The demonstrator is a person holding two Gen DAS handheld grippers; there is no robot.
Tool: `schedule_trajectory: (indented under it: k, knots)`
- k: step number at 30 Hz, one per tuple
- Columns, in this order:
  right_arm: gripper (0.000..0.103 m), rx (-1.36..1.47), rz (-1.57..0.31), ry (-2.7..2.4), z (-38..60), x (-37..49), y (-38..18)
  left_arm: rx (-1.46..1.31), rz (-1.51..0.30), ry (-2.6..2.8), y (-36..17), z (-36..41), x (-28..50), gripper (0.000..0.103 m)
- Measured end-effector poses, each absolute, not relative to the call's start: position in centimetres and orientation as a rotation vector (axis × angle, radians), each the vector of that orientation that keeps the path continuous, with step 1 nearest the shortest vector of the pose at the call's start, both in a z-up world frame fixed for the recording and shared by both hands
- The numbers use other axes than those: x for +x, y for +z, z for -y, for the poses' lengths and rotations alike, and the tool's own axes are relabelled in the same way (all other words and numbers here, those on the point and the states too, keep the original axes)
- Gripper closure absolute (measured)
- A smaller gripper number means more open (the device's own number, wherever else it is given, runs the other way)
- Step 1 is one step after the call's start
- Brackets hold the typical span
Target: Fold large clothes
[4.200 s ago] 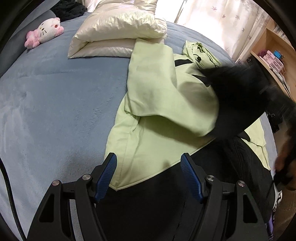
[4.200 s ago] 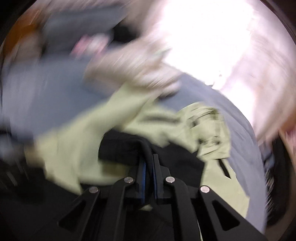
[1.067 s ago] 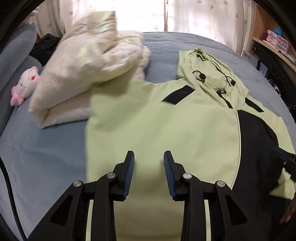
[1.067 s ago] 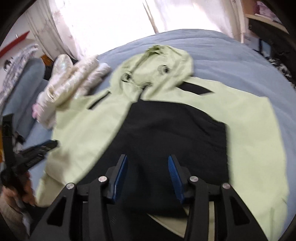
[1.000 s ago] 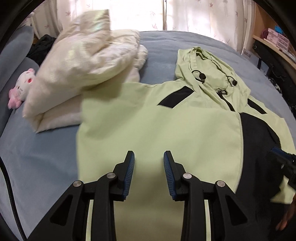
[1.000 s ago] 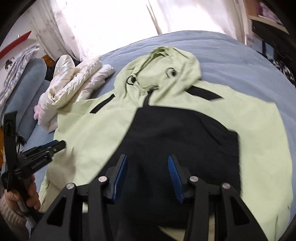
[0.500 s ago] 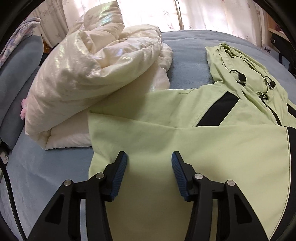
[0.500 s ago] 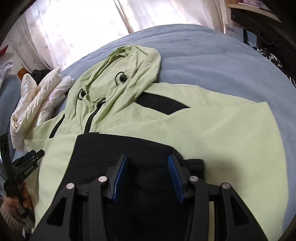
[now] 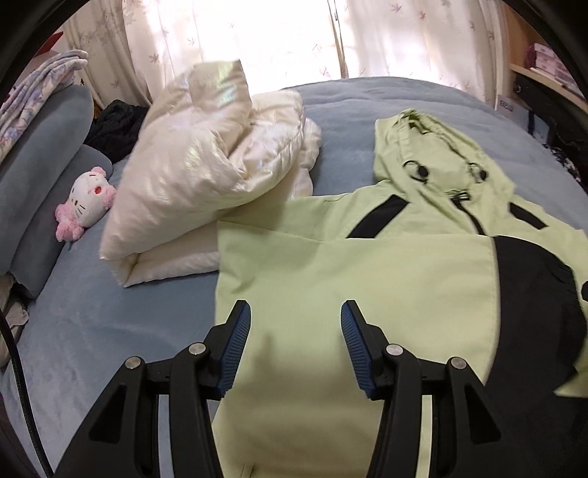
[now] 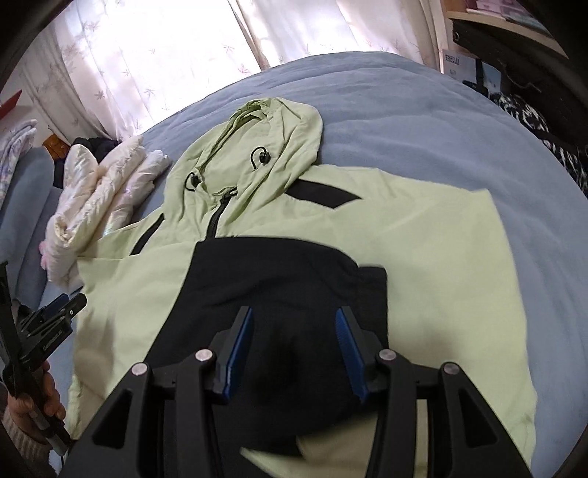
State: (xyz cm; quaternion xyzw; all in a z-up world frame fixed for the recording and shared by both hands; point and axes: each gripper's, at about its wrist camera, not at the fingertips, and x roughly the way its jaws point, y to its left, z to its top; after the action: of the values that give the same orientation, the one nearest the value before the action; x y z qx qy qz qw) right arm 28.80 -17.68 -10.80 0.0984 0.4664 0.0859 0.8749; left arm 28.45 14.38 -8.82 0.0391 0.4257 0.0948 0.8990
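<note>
Fingers of the left gripper (image 9: pixel 296 332) stood about half apart with nothing between them, having widened from a narrower gap a second earlier; they hovered over the pale green side of the jacket (image 9: pixel 367 264) without pinching it. Those of the right gripper (image 10: pixel 294 332) were parted to much the same width and opening slightly, empty too, poised over the jacket's black panel (image 10: pixel 279 279). In the right wrist view a hand (image 10: pixel 33 408) at the lower left edge carried the left tool.

Four seconds earlier the jacket had lain bunched, a green fold thrown over itself and the black part in a heap — now it lay spread face up on the blue bed (image 9: pixel 92 331), both sleeves folded in across the body, zip centred. That suggested the side folds were done and both tools had let go; the likely remaining step was doubling the body lengthwise, hem toward hood.

Further off, the hood (image 9: pixel 422 147) pointed toward the window, drawcord toggles showing. Beside the jacket's left shoulder sat a folded cream puffer (image 9: pixel 205 176), touching or slightly overlapping the green edge — which one was unclear. Beyond it lay a pink plush toy (image 9: pixel 86 202), and curtains (image 9: pixel 228 33) behind.
</note>
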Motion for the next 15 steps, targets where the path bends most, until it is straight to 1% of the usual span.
schedule_trajectory:
  k: [4,7,15]
  knots:
    - [0.057,0.211,-0.952,0.186,18.3,25.9,-9.0,0.062,-0.870,0.178,-6.2,-14.3,24.7,0.053]
    - [0.057,0.208,-0.919,0.194,18.7,22.9,-7.1,0.065,-0.866,0.181,-4.5,-14.3,21.6,0.048]
    - [0.056,0.185,-0.834,0.230,19.3,15.4,-3.1,0.046,-0.839,0.163,-0.8,-15.5,13.6,0.047]
